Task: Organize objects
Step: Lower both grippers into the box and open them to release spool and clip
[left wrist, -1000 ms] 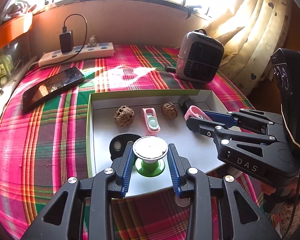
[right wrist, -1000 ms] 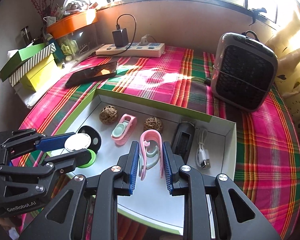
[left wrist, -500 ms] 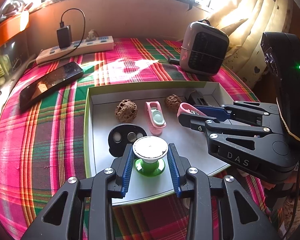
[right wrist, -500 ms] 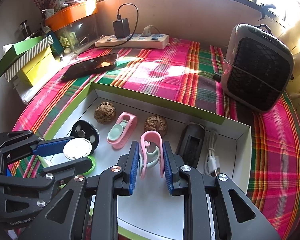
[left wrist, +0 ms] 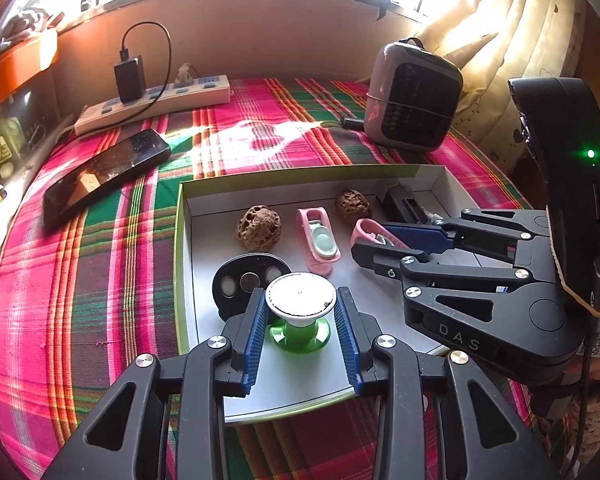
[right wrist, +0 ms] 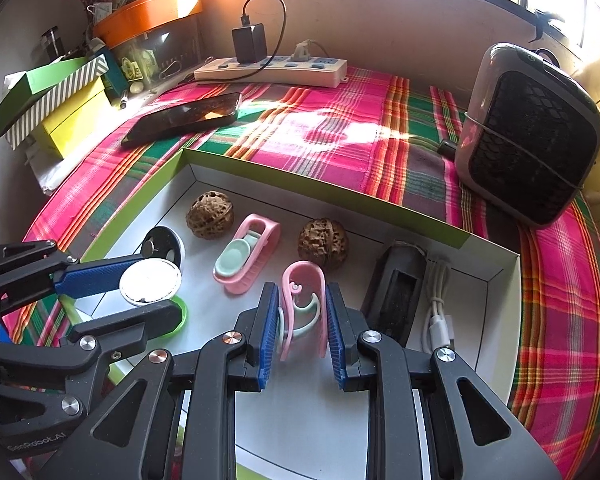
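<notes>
Left gripper (left wrist: 302,314) is pinching the white-topped green stand (left wrist: 301,312) near the tray's (left wrist: 182,240) left edge; right gripper (right wrist: 302,320) is pinching the pink clip (right wrist: 306,304) mid-tray.

"DAS" in raised letters on black body of right gripper (left wrist: 374,242), seen from left wrist view, near its lower edge. "GenRobot.AI" in small pale letters on black body of left gripper (right wrist: 150,286), seen from right wrist view, at bottom left corner. Green-and-white label on transparent container (right wrist: 134,66) under orange lid: print too small to read. No other legible text, numbers or signs.
</notes>
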Motion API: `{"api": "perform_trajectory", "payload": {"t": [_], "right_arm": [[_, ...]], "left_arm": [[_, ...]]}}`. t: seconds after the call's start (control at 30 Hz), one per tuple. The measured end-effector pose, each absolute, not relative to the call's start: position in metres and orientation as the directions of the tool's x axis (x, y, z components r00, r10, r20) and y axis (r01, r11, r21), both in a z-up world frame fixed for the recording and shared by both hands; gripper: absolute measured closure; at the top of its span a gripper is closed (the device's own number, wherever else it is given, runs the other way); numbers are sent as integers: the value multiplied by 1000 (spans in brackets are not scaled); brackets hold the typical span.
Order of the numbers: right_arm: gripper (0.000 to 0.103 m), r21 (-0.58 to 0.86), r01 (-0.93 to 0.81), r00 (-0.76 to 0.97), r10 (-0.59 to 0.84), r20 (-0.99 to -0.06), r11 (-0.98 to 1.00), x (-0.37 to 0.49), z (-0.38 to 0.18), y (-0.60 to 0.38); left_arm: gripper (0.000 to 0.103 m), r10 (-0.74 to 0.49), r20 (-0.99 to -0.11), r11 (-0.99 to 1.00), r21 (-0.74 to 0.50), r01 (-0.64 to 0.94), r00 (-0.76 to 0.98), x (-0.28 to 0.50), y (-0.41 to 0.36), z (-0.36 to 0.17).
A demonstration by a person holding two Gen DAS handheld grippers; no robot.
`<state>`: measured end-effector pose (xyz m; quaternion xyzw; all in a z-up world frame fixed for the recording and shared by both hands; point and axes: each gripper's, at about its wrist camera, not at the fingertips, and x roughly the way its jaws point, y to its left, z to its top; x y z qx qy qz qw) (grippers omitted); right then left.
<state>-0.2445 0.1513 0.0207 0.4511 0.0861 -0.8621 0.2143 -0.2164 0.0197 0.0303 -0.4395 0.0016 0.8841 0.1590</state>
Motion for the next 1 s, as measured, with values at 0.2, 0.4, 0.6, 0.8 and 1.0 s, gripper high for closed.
{"api": "perform_trajectory", "payload": {"t": [0.2,0.4,0.6,0.8,1.0], "right_arm": [[78,44,448,-503,-293,-814,-893,-245,20,151],[78,46,446,-502,-293,-814,-894,-245,20,151],[78,44,444,-503,-289,-814,-895,-244,20,151],[78,44,438,-505,-286,-814,-898,-243,20,151],[71,48,426,-517,-287,-807,-903,-241,24,153]], "left_arm": [[71,267,-794,-953,-134,-271,-546,-219,19,25],[71,267,-796,-953,-136,-269,-543,-219,19,24],[71,265,-799,-954,-134,-270,-540,-218,20,24],[71,266,-799,-954,-138,-267,-539,-216,19,25],[71,268,-798,-953,-138,-268,-540,-214,17,25]]}}
